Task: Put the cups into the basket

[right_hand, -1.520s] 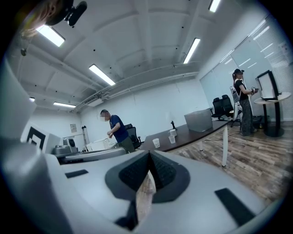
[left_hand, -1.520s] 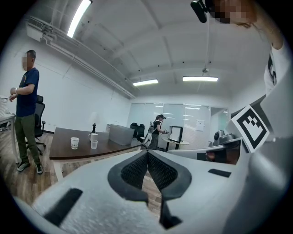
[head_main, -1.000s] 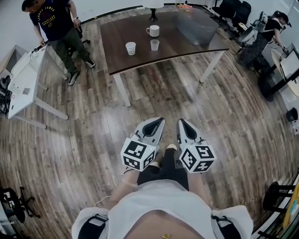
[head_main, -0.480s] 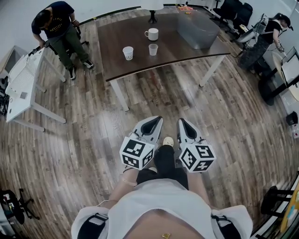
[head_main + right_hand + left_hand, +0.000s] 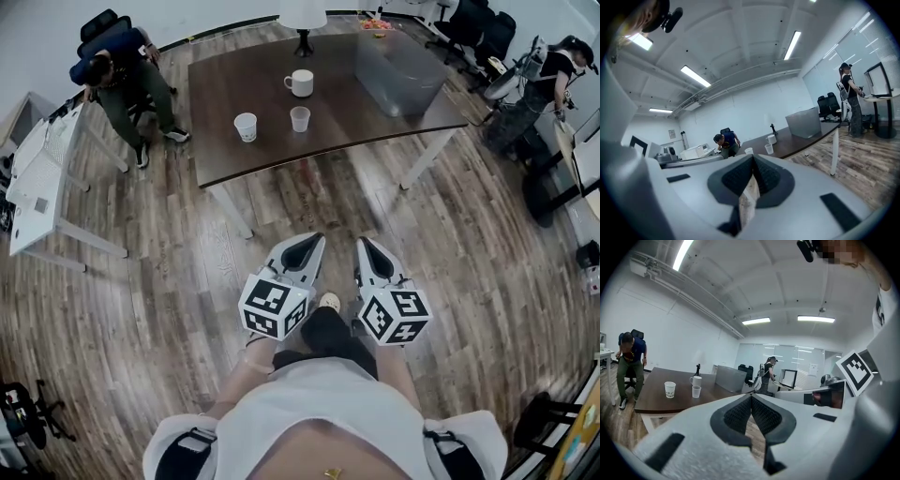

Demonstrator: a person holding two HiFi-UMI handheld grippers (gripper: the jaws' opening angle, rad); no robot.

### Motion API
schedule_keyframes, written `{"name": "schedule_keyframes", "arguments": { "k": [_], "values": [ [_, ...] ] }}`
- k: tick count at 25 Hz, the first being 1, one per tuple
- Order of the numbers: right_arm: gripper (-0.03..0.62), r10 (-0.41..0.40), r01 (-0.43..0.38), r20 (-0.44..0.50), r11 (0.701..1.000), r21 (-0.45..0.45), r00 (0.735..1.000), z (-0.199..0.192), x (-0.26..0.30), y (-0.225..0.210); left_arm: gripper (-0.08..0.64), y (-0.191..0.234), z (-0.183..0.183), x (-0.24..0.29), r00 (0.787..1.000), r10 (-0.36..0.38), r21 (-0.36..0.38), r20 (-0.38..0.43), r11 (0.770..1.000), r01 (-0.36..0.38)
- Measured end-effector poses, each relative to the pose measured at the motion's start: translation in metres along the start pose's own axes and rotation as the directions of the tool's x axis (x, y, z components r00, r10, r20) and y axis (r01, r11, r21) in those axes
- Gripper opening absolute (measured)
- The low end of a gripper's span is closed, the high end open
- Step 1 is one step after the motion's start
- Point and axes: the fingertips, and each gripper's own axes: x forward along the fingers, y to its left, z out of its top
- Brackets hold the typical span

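Three cups stand on a dark brown table: a white paper cup, a clear plastic cup and a white mug. A grey translucent basket sits at the table's right end. Both grippers hang side by side over the wooden floor, well short of the table. My left gripper is shut and empty. My right gripper is shut and empty too. The left gripper view shows the paper cup, plastic cup, mug and basket ahead.
A black stand rises at the table's far edge. A person bends by a white desk at the left. Another person stands at the far right among office chairs. Wooden floor lies between me and the table.
The table and its cups have drawn nearer in the head view as I moved forward with both grippers. The person at the left has bent down by the white desk.
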Motion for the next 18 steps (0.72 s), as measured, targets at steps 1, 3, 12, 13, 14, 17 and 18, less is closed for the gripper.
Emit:
{"name": "schedule_keyframes", "arguments": {
  "k": [1, 3, 12, 13, 14, 17, 18],
  "values": [
    [0.012, 0.005, -0.005, -0.003, 1.000, -0.002, 1.000, 0.004, 0.008, -0.006, 0.011, 0.004, 0.002, 0.009, 1.000, 0.005, -0.003, 0.002, 1.000, -0.005],
    [0.012, 0.014, -0.014, -0.008, 1.000, -0.005, 1.000, 0.012, 0.024, -0.019, 0.011, 0.014, 0.007, 0.030, 1.000, 0.017, -0.006, 0.003, 1.000, -0.017],
    [0.012, 0.030, -0.030, 0.039, 0.999, -0.016, 0.999, 0.053, 0.078, -0.081, 0.011, 0.038, 0.019, 0.102, 0.997, 0.081, 0.035, 0.016, 0.996, -0.082],
    [0.012, 0.035, -0.035, 0.037, 0.999, -0.015, 0.999, 0.055, 0.083, -0.086, 0.012, 0.040, 0.020, 0.108, 0.996, 0.091, 0.048, 0.018, 0.995, -0.092],
    [0.012, 0.041, -0.040, 0.033, 0.999, -0.012, 0.999, 0.056, 0.087, -0.090, 0.012, 0.042, 0.022, 0.113, 0.995, 0.099, 0.055, 0.019, 0.994, -0.100],
    [0.012, 0.058, -0.058, 0.026, 0.998, -0.005, 0.998, 0.057, 0.094, -0.098, 0.011, 0.044, 0.024, 0.126, 0.995, 0.101, 0.039, 0.023, 0.994, -0.102],
    [0.012, 0.062, -0.062, 0.025, 0.998, -0.002, 0.998, 0.057, 0.096, -0.101, 0.011, 0.044, 0.023, 0.129, 0.995, 0.100, 0.033, 0.024, 0.994, -0.101]
  ]
}}
